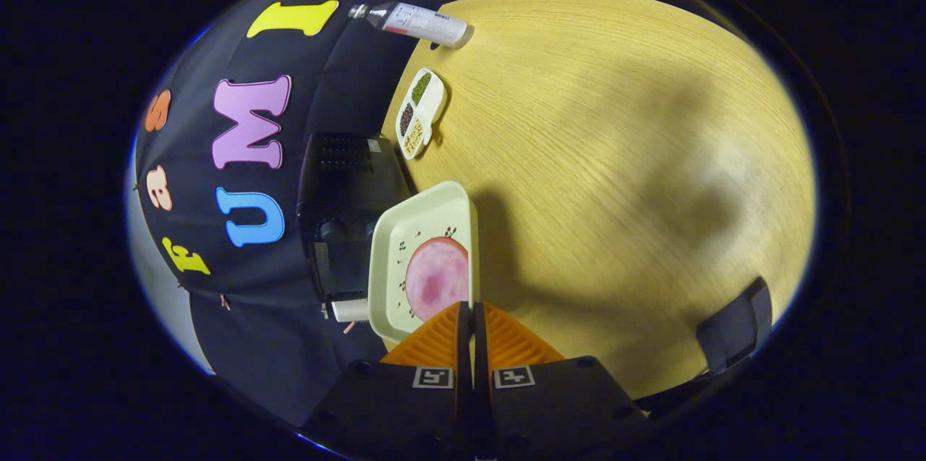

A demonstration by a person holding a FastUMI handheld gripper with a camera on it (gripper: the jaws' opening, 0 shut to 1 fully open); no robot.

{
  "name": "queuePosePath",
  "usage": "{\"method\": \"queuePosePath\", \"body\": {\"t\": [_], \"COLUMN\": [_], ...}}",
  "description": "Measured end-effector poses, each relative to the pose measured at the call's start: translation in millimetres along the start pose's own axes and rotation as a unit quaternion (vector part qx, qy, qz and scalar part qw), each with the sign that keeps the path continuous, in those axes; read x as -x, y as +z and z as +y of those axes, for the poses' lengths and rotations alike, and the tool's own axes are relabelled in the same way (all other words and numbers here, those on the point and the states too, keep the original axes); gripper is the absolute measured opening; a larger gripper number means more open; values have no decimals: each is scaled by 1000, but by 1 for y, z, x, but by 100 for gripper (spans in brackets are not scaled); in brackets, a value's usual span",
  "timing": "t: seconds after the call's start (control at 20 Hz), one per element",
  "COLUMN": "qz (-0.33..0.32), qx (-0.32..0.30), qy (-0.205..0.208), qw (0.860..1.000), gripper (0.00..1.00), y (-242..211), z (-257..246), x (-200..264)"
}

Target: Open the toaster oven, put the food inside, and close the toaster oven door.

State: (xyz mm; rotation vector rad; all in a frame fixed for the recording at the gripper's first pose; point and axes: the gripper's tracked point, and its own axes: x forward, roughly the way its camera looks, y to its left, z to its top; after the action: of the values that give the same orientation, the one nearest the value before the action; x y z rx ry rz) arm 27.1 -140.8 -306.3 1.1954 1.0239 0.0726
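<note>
My gripper (pixel 472 307) is shut on the rim of a pale square plate (pixel 394 244), with the rim pinched between the two fingers. A round pink slice of meat (pixel 436 278) lies on the plate just ahead of the fingertips. The black toaster oven (pixel 340 193) stands beside the plate, against the booth wall, at the edge of the wooden table (pixel 615 157). Its vented top, knobs and glass door (pixel 336 269) with a white handle (pixel 351 310) show. I cannot tell whether the door is open.
Beyond the oven, a small divided dish (pixel 420 112) holds green, dark and pale beans. A plastic bottle (pixel 412 21) lies farther on at the table's edge. A black object (pixel 732 331) sits at the table's near corner.
</note>
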Motion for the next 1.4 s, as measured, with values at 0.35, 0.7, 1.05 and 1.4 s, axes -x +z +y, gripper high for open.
{"method": "queuePosePath", "body": {"t": [0.35,0.7,1.05,1.4], "qz": [-29,-61,-89,-114], "qx": [-11,-26,-36,-48], "qy": [26,63,66,69], "qw": [999,996,993,990], "gripper": [6,6,6,6], "y": [-68,-109,-104,-80], "z": [57,116,146,170], "x": [-24,-80,-146,-203]}}
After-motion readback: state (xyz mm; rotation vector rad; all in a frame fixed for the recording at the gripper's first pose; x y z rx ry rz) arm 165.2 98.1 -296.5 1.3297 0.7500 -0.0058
